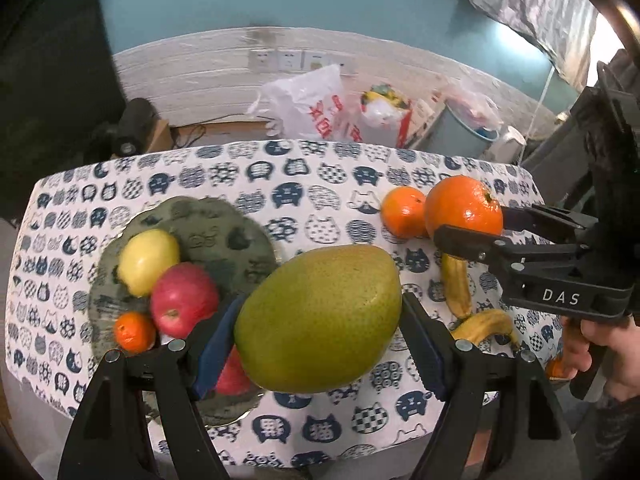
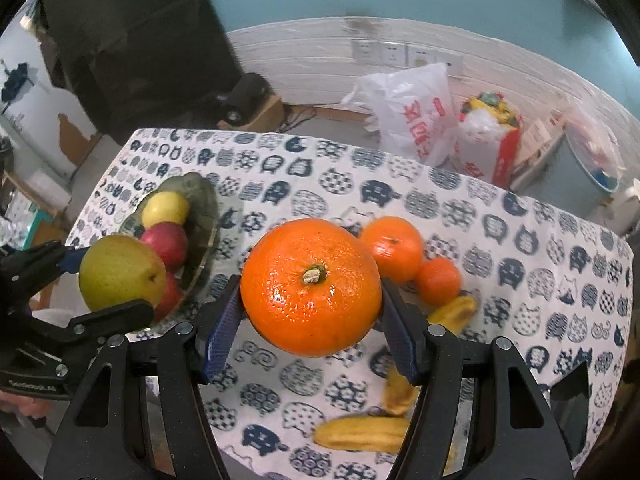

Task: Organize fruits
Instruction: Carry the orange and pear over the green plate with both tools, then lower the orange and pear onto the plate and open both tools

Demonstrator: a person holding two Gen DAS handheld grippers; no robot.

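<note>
My left gripper is shut on a large green pear and holds it above the table, just right of the green glass plate. The plate holds a yellow apple, a red apple and a small orange. My right gripper is shut on a big orange, held above the table. The orange also shows in the left wrist view. Two more oranges and bananas lie on the cat-print cloth.
The table stands near a white brick wall. Plastic bags and a blue bucket sit on the floor behind it. A dark speaker stands at the back left.
</note>
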